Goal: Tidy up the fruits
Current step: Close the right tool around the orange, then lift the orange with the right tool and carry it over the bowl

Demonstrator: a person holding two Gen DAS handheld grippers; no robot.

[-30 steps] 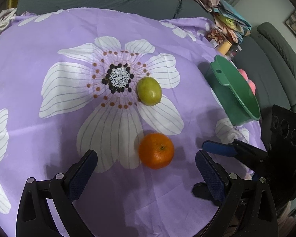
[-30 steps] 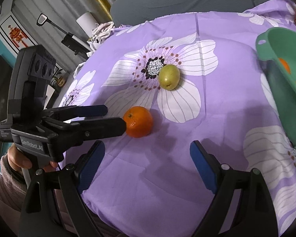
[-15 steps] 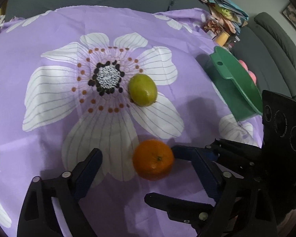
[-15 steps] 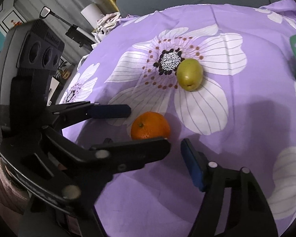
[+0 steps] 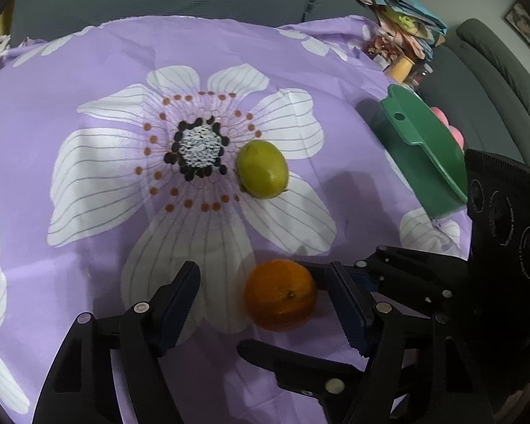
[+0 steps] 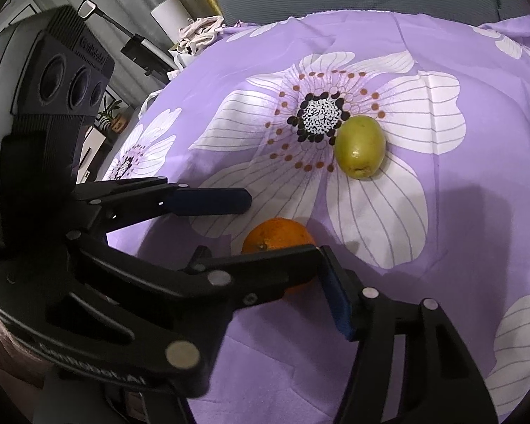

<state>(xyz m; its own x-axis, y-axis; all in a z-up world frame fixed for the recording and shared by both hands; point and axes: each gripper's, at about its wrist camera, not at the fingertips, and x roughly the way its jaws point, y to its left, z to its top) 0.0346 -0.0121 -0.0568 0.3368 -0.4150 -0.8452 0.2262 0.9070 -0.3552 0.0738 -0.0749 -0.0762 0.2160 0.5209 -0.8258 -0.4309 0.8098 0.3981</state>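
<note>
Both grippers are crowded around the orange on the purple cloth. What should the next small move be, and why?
Probably back the right gripper off. Both sets of jaws are closing around the same orange, fingers crossing; the left gripper already straddles it, though no pad clearly presses on it yet. The green fruit lies free for the right one, and the green bin stands beyond.

both wrist views look steeply down, sharing the orange (image 5: 280, 295).
</note>
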